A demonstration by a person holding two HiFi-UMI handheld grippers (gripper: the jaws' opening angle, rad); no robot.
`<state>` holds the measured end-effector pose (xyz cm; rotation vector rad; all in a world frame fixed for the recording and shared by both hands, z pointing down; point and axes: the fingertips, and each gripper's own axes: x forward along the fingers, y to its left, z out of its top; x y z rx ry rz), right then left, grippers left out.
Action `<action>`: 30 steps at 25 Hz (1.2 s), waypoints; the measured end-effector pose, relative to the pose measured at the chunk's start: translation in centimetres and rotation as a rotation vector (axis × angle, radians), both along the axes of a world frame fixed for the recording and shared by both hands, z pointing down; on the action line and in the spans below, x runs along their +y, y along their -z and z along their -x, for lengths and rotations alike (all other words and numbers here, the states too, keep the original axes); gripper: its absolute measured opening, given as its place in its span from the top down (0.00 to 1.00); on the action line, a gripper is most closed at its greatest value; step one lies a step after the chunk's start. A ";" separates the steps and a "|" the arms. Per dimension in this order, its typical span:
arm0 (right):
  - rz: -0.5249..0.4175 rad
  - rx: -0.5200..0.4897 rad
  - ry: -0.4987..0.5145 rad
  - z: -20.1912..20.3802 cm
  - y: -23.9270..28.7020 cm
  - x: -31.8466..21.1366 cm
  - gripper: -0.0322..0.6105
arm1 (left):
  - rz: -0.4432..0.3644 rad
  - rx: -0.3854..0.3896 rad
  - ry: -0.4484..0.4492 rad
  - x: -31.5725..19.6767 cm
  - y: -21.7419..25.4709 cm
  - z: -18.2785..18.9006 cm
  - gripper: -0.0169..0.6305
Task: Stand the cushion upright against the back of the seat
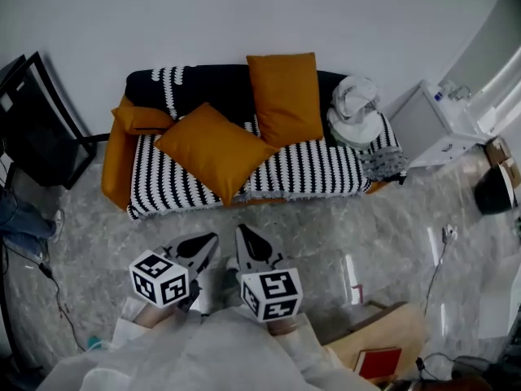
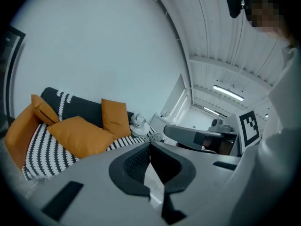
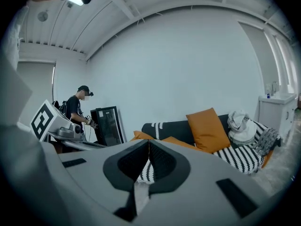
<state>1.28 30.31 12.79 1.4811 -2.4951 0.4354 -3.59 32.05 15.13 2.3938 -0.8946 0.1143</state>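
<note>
**Left gripper** (image 1: 205, 243): out in front of the sofa (image 1: 326, 177), well short of its front edge. The jaws are closed together with nothing between them.

**Right gripper** (image 1: 246, 236): just beside the left, equally far from the sofa's front. The jaws are likewise closed and empty.

**Flat cushion** (image 1: 213, 149), orange, the task's piece: lies flat on the sofa's seat, left of its middle, not yet upright. It is turned cornerwise, so one corner reaches the front edge and the opposite one points toward the backrest; that diagonal runs front to back. It lies straight ahead of both grippers. Its near corner falls about between them, and its bulk is more in line with the left one, which looks the nearer hand for a hold. Both jaws would need to open first.

**Upright cushion** (image 1: 285, 96), orange: stands against the sofa's backrest, right of the flat one.

**Small cushion** (image 1: 142, 119), orange: at the sofa's left arm.

**White cloth bundle** (image 1: 356, 108): at the sofa's right end.
</note>
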 end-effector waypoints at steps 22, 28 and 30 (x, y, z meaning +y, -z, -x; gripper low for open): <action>0.001 0.016 0.109 -5.6 0.1 -19.0 0.93 | -0.021 -0.014 0.045 -18.6 0.6 -7.2 0.96; 0.022 0.003 0.134 -4.8 -1.0 -19.0 0.93 | 0.013 -0.026 0.057 -18.6 -0.5 -6.8 0.96; 0.021 0.000 0.140 -4.5 -0.9 -19.1 0.93 | 0.013 -0.027 0.057 -18.6 -0.5 -6.6 0.96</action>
